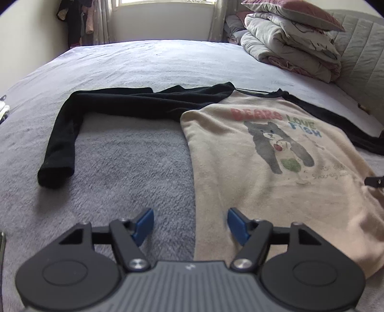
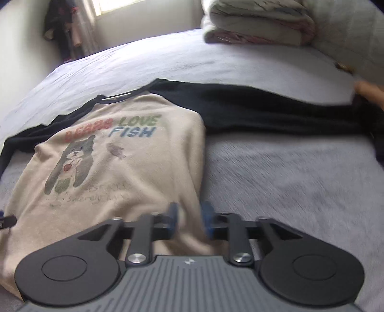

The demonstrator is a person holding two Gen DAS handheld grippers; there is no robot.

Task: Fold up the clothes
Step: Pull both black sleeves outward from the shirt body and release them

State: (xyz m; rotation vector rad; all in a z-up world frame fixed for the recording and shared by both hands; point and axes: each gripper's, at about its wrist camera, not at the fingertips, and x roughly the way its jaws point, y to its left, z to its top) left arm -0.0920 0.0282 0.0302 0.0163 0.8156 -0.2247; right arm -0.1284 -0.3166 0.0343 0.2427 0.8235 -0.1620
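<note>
While the shirt (image 1: 264, 153) lies flat and face-up on the bed (image 1: 144, 62), its cream body with the bear print in the middle and a black sleeve stretched out to either side, both tools hang over its near hem corners. Farthest left, the left sleeve (image 1: 72, 124) bends down toward its cuff, well clear of everything. Next, the left gripper (image 1: 190, 224) has its fingers spread apart over the shirt's left edge, with nothing between them but grey blanket and the cream margin. Moving right, the right gripper (image 2: 189, 217) shows its fingers much nearer together, straddling the right side edge; motion blur hides whether the pads actually pinch cloth, so I cannot tell. The likely slip is a one-layer or uneven grab: if either tool catches only the top layer, or bites the fuzzy blanket too, the fold would skew or drag bedding along. Far right, folded quilts (image 1: 288, 40) and a pillow (image 1: 295, 12) sit near the headboard, well away from the shirt and blocking nothing.
</note>
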